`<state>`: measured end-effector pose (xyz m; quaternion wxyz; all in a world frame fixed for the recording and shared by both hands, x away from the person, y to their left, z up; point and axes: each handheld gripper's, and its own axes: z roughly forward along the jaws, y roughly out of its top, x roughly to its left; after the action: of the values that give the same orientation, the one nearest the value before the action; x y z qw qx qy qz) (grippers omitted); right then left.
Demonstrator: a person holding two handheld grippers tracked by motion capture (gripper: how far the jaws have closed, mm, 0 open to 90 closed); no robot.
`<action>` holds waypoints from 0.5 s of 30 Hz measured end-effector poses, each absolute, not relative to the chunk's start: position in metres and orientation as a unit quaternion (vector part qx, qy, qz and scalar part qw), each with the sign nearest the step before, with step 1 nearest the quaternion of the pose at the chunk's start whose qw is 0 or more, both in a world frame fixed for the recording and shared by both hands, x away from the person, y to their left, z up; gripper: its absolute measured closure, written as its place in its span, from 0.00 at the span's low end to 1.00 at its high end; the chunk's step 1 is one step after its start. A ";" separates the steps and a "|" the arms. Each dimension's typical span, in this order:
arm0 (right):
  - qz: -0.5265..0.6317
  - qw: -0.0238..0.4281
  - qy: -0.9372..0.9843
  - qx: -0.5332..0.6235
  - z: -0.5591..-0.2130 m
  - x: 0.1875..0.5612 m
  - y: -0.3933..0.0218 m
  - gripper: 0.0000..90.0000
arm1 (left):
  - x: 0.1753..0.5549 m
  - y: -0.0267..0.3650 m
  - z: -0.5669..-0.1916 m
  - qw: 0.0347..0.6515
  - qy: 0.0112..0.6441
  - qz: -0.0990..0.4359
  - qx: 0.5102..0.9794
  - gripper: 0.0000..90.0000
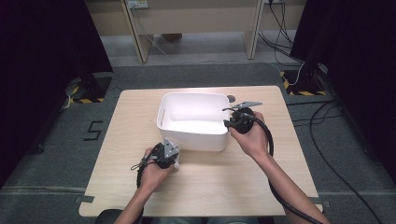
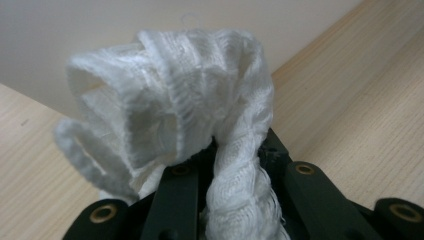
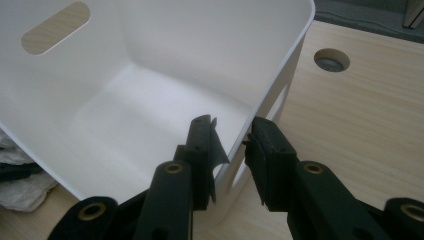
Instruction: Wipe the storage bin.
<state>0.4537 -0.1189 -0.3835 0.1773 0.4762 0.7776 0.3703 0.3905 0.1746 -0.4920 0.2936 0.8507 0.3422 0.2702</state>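
A white plastic bin (image 1: 201, 140) stands in the middle of the wooden table (image 1: 140, 121), and it is empty inside in the right gripper view. My right gripper (image 1: 228, 123) straddles the bin's right wall (image 3: 280, 75) by the handle cutout, one jaw inside and one outside, shut on it (image 3: 232, 145). My left gripper (image 1: 175, 158) sits on the table just in front of the bin's near left corner. It is shut on a bunched white knitted cloth (image 2: 175, 90), which bulges out past the jaws (image 2: 235, 165). A bit of that cloth (image 3: 25, 192) shows beyond the bin's far wall.
A round cable hole (image 1: 231, 98) lies in the table just behind the bin's right side. Bare tabletop spreads left of the bin and along the near edge. Grey floor, cables (image 1: 327, 154) and dark curtains surround the table.
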 end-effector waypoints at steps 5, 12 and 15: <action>0.370 0.178 0.778 0.475 -0.384 0.454 -0.119 0.80 | 0.392 0.174 -0.494 0.292 0.343 0.267 0.852 0.83; 0.370 0.179 0.778 0.475 -0.384 0.454 -0.119 0.80 | 0.393 0.174 -0.493 0.291 0.337 0.270 0.854 0.84; 0.369 0.179 0.778 0.475 -0.383 0.454 -0.118 0.80 | 0.393 0.173 -0.492 0.293 0.336 0.268 0.854 0.84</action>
<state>0.4536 -0.1183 -0.3834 0.1789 0.4754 0.7783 0.3690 0.3928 0.1726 -0.4925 0.2933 0.8540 0.3361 0.2679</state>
